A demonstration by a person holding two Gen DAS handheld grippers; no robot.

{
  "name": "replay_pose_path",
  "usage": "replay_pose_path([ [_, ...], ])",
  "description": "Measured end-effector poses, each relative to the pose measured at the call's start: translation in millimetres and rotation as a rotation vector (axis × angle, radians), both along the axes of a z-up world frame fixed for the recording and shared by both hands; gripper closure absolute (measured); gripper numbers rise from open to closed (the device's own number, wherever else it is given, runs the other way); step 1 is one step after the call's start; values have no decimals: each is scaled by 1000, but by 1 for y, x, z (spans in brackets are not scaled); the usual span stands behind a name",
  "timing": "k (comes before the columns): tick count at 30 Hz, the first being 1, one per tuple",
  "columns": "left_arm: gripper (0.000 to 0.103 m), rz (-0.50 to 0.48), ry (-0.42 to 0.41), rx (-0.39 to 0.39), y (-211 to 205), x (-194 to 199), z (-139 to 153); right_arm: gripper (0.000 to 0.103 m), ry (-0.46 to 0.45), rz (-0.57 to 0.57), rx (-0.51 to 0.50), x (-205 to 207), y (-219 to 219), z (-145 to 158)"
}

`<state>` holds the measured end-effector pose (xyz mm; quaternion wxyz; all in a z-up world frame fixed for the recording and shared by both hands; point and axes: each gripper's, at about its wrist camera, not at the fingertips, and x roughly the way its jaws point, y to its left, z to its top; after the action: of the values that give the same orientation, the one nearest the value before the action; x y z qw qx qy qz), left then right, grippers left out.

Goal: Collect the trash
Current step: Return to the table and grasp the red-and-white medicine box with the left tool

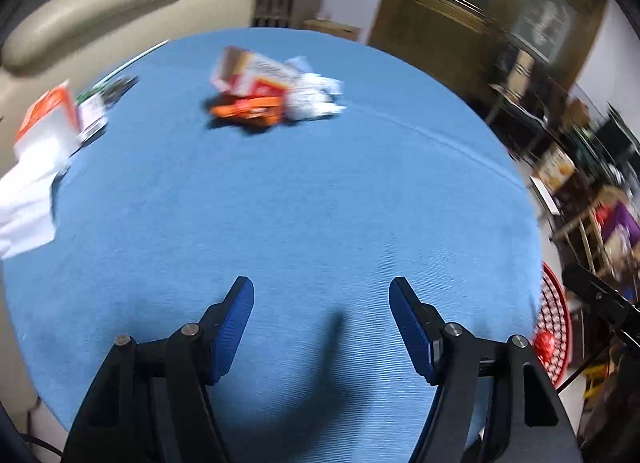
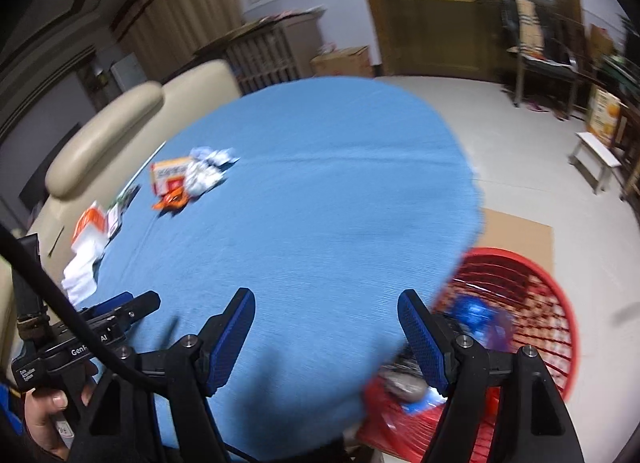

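The left gripper shows its two blue-padded fingers spread wide with nothing between them, hanging over bare blue cloth at the bottom of its frame. The right gripper is likewise spread wide and empty; its left pad sits over the cloth, while its right pad overlaps the near table edge and the round red plastic mesh basket in the lower right of that frame. The basket already holds a few wrappers, blue and red among them.

The round table under a ribbed blue tablecloth still carries the trash. A small heap, made of a torn white-and-red cardboard box, an orange foil wrapper and crumpled white paper, lies in the upper middle of the left view, well apart from both grippers. A second cluster, an orange-and-white carton with loose white paper, sits at the left table edge beside the beige cushioned chair.

Judging by the empty fingers beside the basket, this is the gap between a drop and the next pick. The next move calls for a long reach across to the heap, closing on one piece.

The cloth between is open, so the path looks unobstructed. The left cluster lies close to the rim, and a nudge there could push paper off the table.
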<state>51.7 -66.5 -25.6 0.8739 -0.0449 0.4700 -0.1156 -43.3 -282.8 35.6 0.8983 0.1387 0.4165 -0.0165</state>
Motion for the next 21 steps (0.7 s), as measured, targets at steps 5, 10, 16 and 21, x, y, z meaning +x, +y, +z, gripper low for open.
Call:
replay_pose_path([
  [5,32,59,10,-10,30,11,-8,26,18,108,-2,55,41,-13],
  [10,32,83,16,-18,48,19,-13,26,15,191,6,119,73,-18],
  [16,32,102,25,-35,65,31,-15,26,20,222,21,190,103,-25],
  [21,32,119,27,-62,79,47,-13,26,14,239,38,241,130,-31],
])
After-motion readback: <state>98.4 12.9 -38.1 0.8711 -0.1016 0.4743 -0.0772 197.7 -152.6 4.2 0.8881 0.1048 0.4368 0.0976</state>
